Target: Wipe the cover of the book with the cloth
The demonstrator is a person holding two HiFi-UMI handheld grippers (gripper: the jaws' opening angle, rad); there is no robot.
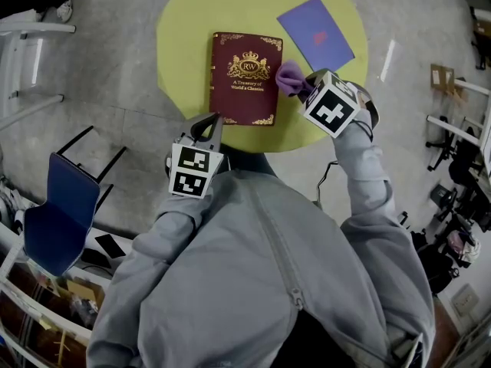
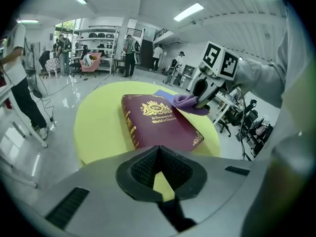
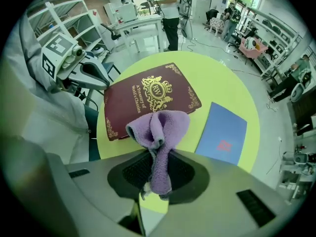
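A dark red book [image 1: 245, 78] with gold print lies closed on the round yellow table [image 1: 184, 37]. My right gripper [image 1: 307, 88] is shut on a purple cloth [image 1: 289, 77], which bunches out beyond the jaws at the book's right edge. The right gripper view shows the cloth [image 3: 159, 132] hanging just in front of the book [image 3: 148, 100]. At the table's near edge my left gripper [image 1: 207, 127] hovers below the book's lower left corner, with its jaws closed on nothing. In the left gripper view the book [image 2: 158, 122] lies ahead with the cloth [image 2: 187, 101] at its far right.
A blue booklet [image 1: 315, 32] lies on the table right of the book. A blue chair [image 1: 57, 213] stands at the left on the floor. Desks, shelves and people [image 2: 129, 56] fill the room beyond.
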